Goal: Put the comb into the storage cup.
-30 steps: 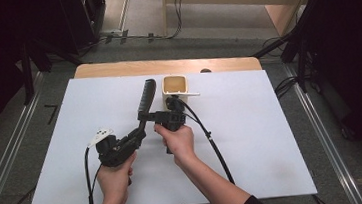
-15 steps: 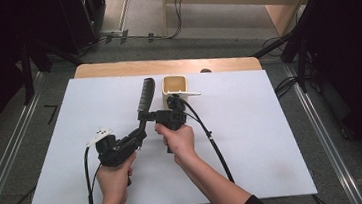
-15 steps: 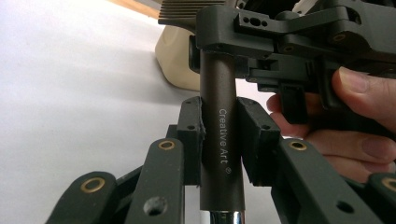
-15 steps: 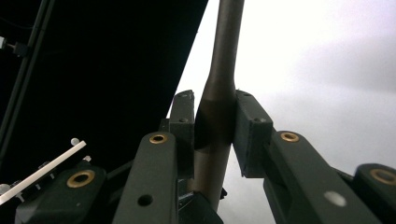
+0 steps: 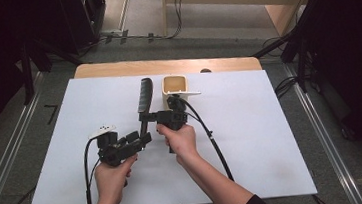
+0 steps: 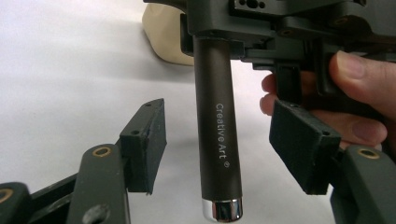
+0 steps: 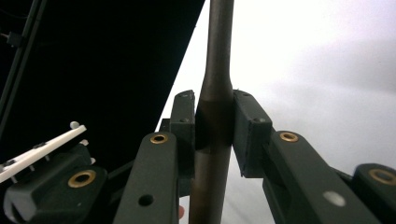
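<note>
1. Dark brown brush handle [image 6: 218,140], printed "Creative Art" in white, with a silver end cap, held above the white bench [image 5: 273,138].
2. Right tool [image 7: 214,128] clamps the handle between its pads.
3. Left tool [image 6: 224,149] has just been opening; its pads flank the handle without touching.
4. Cream cup [image 5: 175,87] stands just behind.
</note>
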